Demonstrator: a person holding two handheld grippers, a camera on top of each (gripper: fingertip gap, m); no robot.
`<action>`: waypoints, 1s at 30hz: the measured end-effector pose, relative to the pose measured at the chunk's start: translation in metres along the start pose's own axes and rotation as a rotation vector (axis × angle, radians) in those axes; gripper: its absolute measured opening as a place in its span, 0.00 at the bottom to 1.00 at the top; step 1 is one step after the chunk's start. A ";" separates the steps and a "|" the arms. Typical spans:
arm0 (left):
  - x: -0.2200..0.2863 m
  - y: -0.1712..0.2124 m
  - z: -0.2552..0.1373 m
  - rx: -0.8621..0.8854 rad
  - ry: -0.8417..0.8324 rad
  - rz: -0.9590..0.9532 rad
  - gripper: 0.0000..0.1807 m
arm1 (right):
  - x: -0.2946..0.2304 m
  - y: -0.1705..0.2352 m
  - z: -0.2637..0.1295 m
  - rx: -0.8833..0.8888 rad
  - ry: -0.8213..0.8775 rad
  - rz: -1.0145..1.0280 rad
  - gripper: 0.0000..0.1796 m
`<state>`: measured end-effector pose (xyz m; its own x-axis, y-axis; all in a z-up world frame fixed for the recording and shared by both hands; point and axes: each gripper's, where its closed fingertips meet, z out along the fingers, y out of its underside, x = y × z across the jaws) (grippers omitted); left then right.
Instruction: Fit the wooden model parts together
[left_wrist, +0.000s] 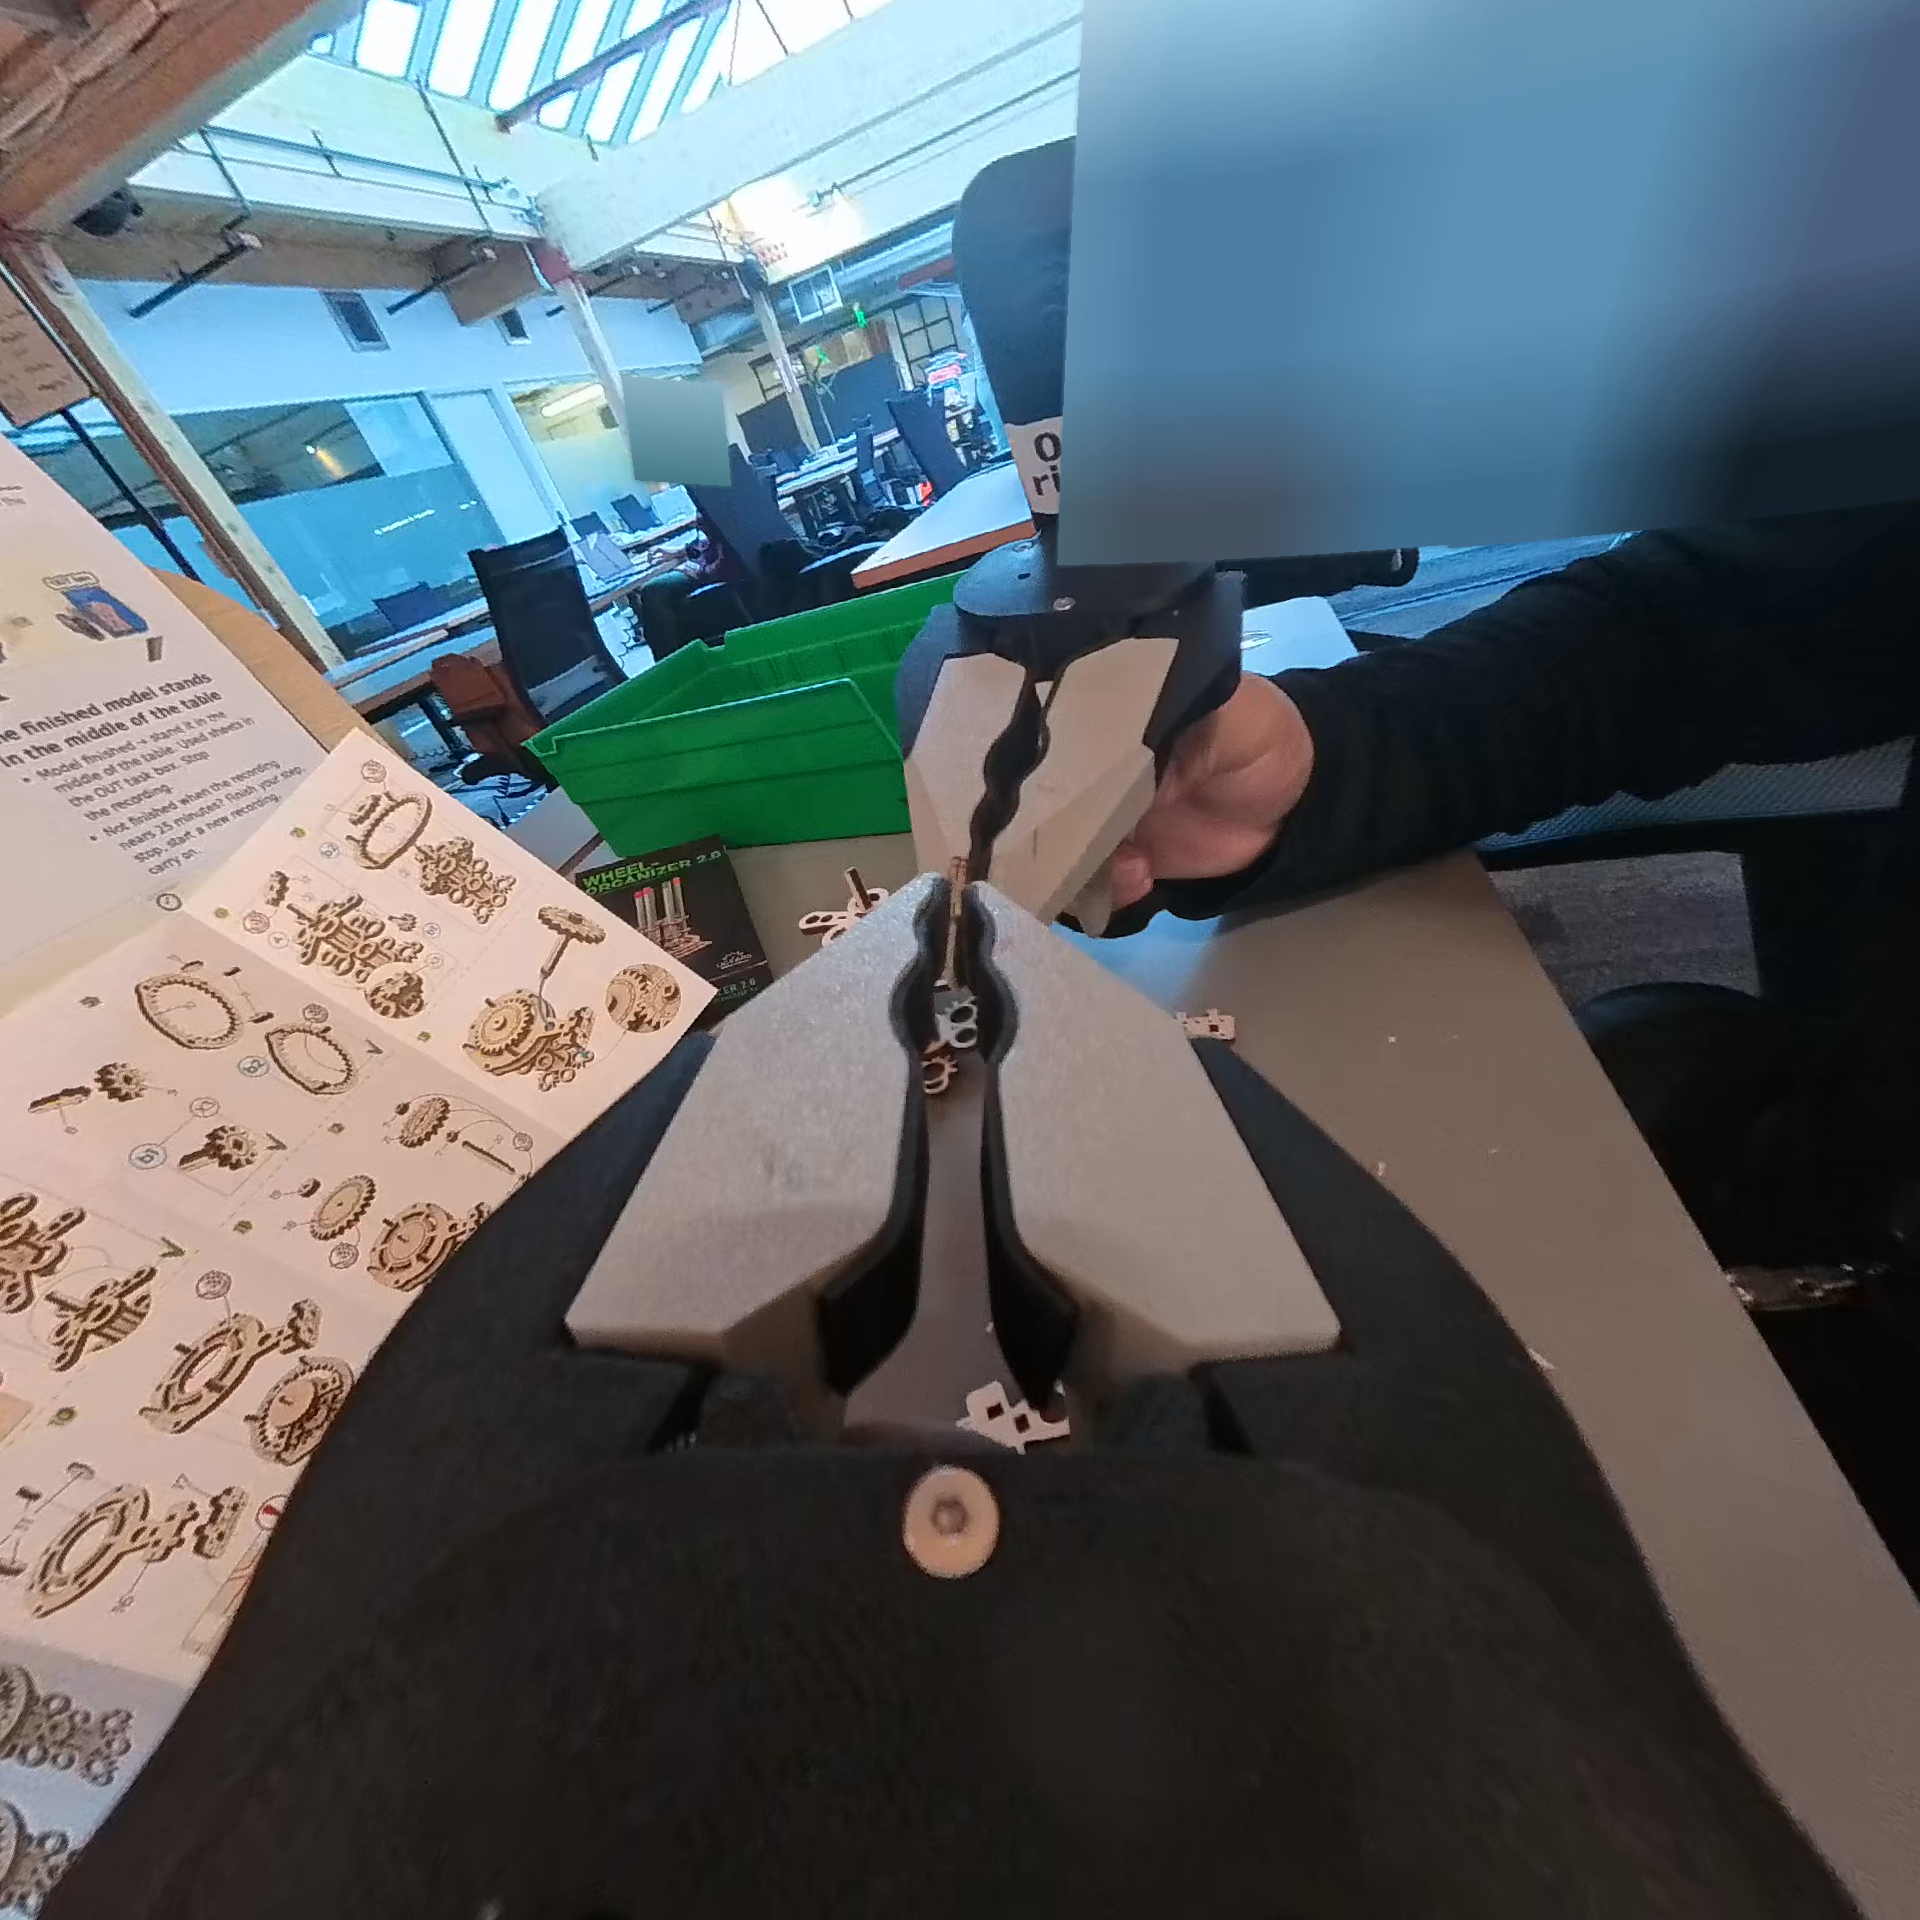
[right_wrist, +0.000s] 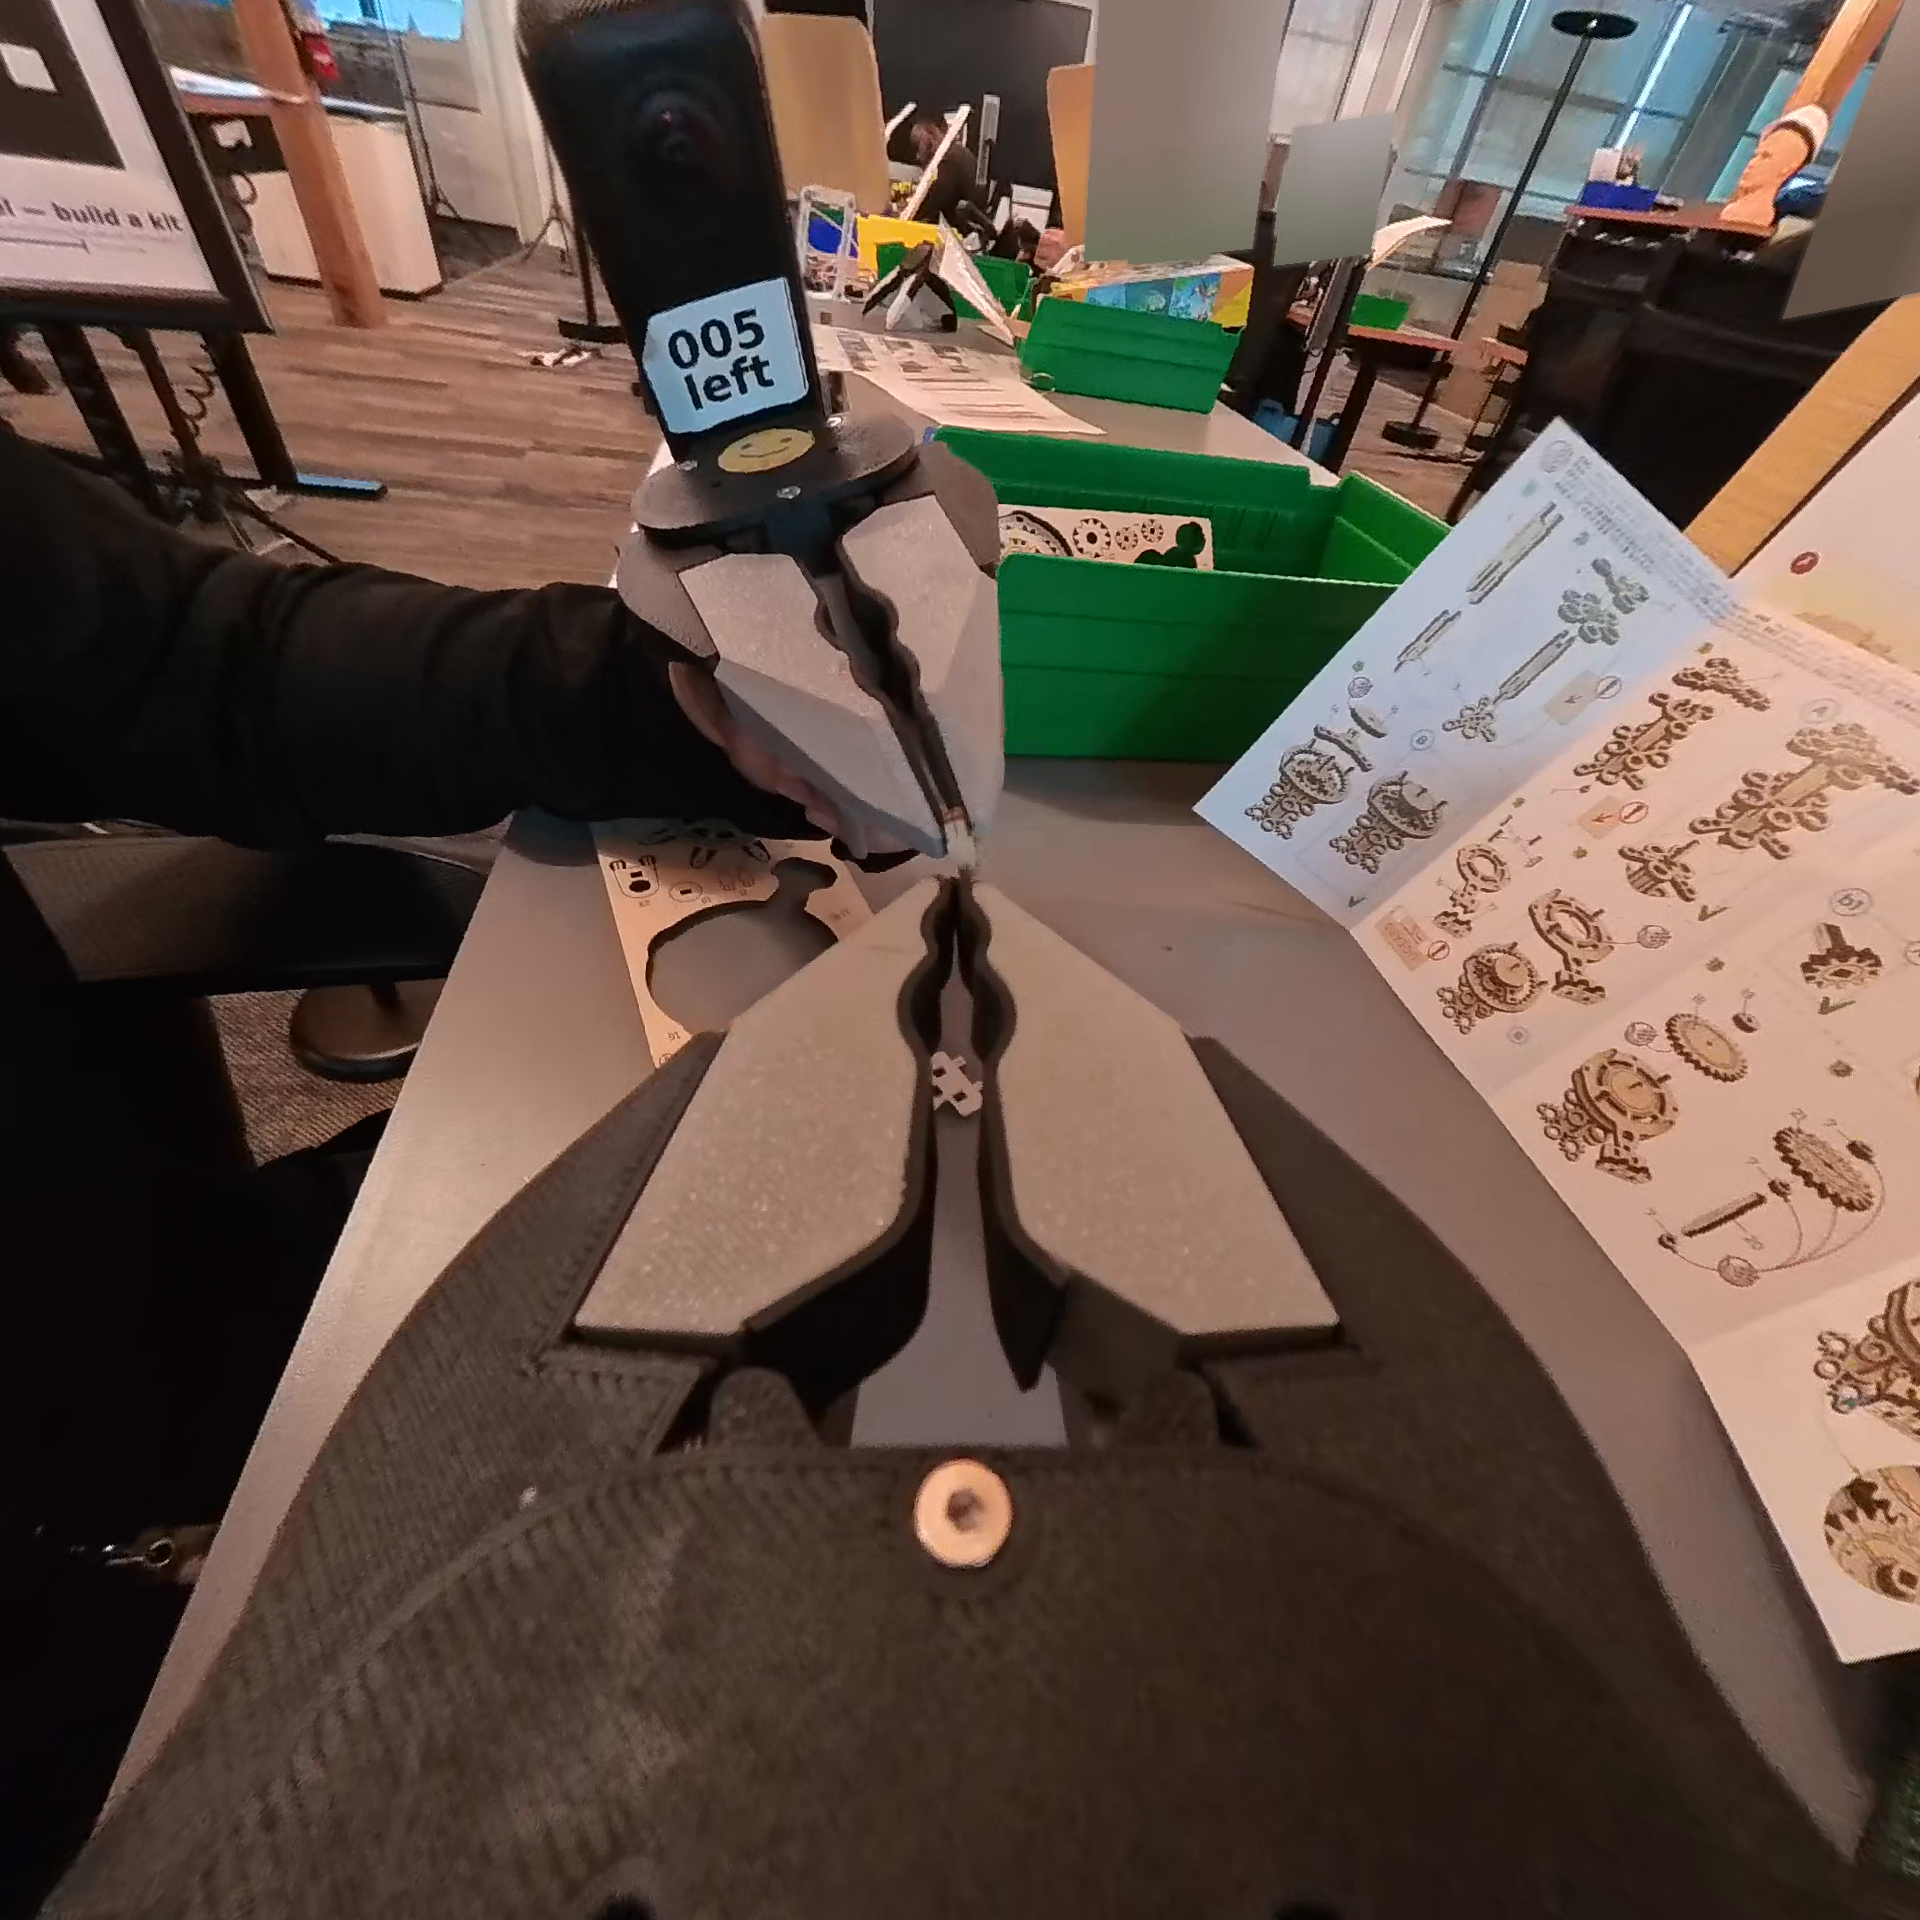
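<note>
— Two grey-fingered, black-bodied handheld grippers meet tip to tip above the grey table (left_wrist: 1403, 1039). What does each one hold?

— Left gripper (left_wrist: 958, 896): jaws pressed together on a thin pale wooden strip (left_wrist: 957, 914) standing upright at the very tips. Right gripper (right_wrist: 954, 891): jaws drawn tight, with something small and dark pinched at the tips; too small to identify.

— Are the two held pieces touching?

— Tips nearly meet, just above the table's middle. Contact cannot be confirmed.

— Loose parts?

— One small flat wooden piece with square notches (right_wrist: 956, 1086) lies on the table under the right gripper. A cut-out plywood sheet (right_wrist: 727, 935) lies beyond it, near the table's edge.

— Surroundings?

— Green plastic bin (right_wrist: 1174, 665) behind, an unfolded paper instruction sheet with assembly drawings (right_wrist: 1621, 914) propped beside it.
</note>
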<state>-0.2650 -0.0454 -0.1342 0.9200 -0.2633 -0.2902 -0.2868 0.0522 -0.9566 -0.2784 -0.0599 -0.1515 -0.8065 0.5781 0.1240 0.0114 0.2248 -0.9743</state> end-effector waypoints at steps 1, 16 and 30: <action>0.000 0.000 0.000 -0.001 -0.002 -0.001 0.00 | 0.001 0.000 0.000 0.004 0.000 0.006 0.00; -0.004 0.007 0.002 -0.030 -0.018 -0.011 0.00 | 0.004 0.002 -0.001 -0.007 0.005 0.035 0.00; -0.005 0.009 0.002 -0.045 -0.022 -0.016 0.00 | 0.008 0.003 -0.002 -0.008 0.012 0.064 0.00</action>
<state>-0.2717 -0.0413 -0.1417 0.9301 -0.2420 -0.2762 -0.2835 0.0051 -0.9590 -0.2834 -0.0534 -0.1534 -0.7969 0.6007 0.0639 0.0670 0.1931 -0.9789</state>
